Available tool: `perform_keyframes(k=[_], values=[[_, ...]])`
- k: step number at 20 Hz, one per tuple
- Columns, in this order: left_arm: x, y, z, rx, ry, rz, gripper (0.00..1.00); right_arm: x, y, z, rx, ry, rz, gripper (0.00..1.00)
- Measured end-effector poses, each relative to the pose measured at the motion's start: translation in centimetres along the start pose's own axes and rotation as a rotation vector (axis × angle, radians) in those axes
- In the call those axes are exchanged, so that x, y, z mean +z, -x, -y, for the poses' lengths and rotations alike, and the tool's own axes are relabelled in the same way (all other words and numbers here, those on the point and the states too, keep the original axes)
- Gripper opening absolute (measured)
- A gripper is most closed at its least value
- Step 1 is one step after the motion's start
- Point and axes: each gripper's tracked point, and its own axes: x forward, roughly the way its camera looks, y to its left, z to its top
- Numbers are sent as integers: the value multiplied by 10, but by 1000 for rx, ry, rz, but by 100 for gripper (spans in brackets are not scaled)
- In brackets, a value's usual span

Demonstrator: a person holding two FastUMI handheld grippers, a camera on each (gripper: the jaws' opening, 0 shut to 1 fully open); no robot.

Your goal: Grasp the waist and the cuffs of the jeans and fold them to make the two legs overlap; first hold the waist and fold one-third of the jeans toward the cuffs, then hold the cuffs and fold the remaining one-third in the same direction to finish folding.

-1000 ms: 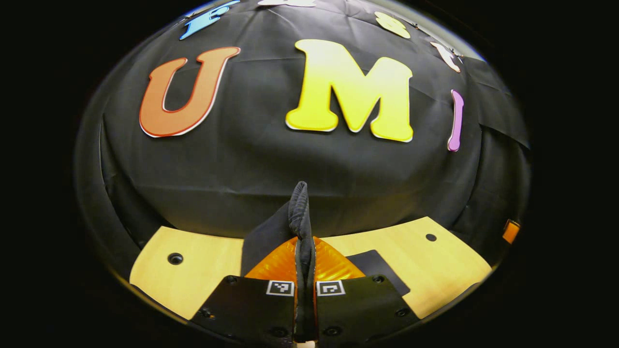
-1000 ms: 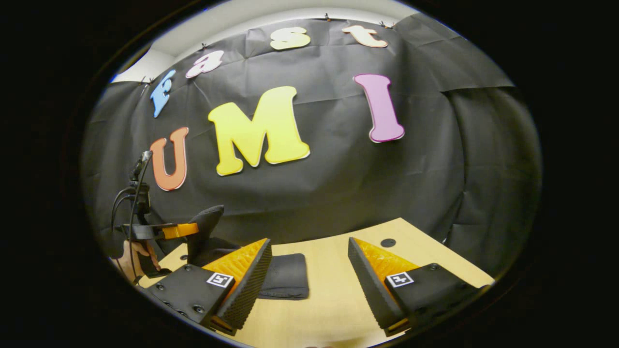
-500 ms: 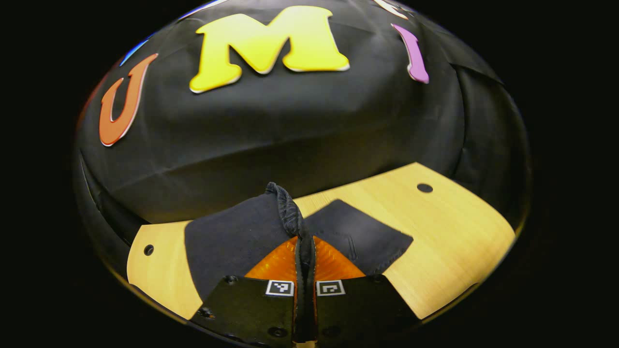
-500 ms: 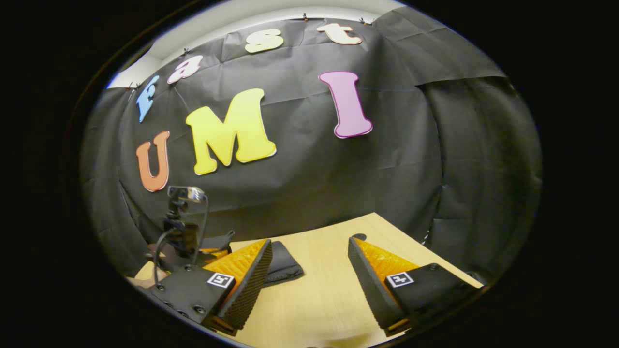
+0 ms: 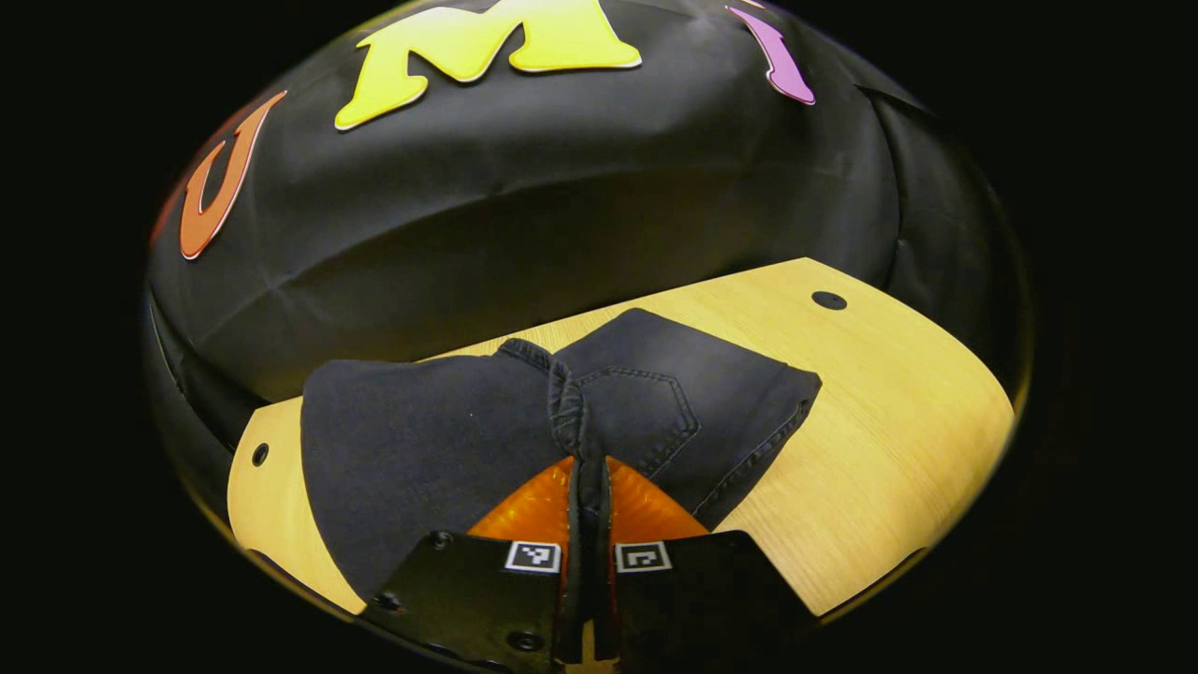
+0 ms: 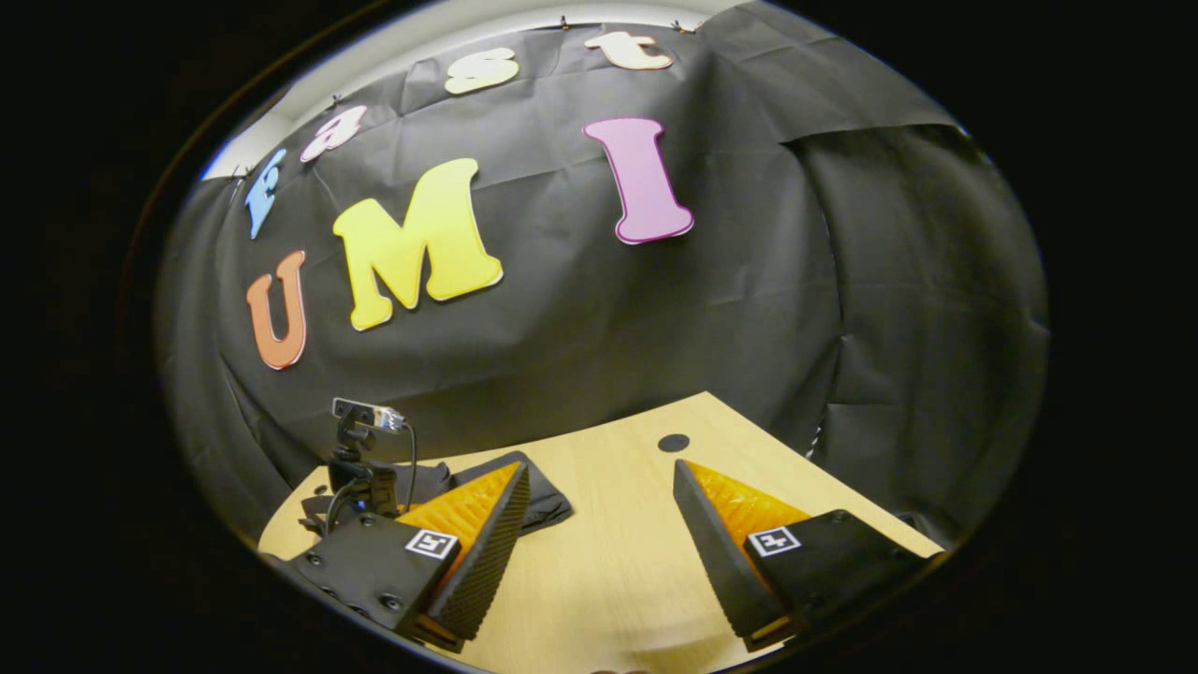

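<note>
Wooden table (image 5: 889, 412) w/ round holes near its corners; bare light top across most of the right gripper view (image 6: 608, 562).

Black jeans (image 5: 421, 440) lie on it as a compact bundle, already several layers thick. Back pocket (image 5: 646, 412) w/ stitching faces up on one half; the other half is plain cloth. In the right gripper view the bundle (image 6: 547, 501) sits toward the far left part of the table, partly behind that gripper's own finger.

Left gripper (image 5: 588, 468): jaws closed tight on a thick bunched hem or fold edge of the jeans (image 5: 564, 412), both fingers pressing it, low over the bundle. Can't tell if that edge is cuff or waist. Its body and camera mast (image 6: 360, 449) show beside the jeans in the right gripper view.

Right gripper (image 6: 599, 524): jaws wide apart, nothing held, over bare table, well apart from the jeans.

Step, my read: last third being laid over, prob. near the end of the task. Next move calls for setting the held edge flat on the stack, square w/ the lower layers, then letting go w/o dragging the top layer. Risk: thick edge springs back or bundle skews.
</note>
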Motion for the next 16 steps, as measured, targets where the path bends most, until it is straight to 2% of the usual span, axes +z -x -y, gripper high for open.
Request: perform_keyframes(k=[1,3,4,5,6,7,8,12,16], values=[[-2,-1,2,-20,18,4,4,-1,-1,-2,4,8,-1,94],[-2,2,6,-48,49,11,37,0,-2,-4,7,19,-2,94],[-2,2,9,-57,48,9,45,-2,-1,-4,8,17,-2,94],[-2,3,12,-67,44,10,65,-2,0,-4,8,16,-2,94],[-3,3,15,-75,42,13,63,-2,0,-4,8,16,-1,94],[-1,8,15,-77,43,19,82,-2,0,-4,9,17,0,94],[1,10,14,-75,49,25,78,-1,0,-5,11,20,1,94],[10,36,2,-68,102,74,82,3,3,-10,26,23,10,94],[21,82,-29,-20,147,142,83,11,2,-30,58,25,22,96]])
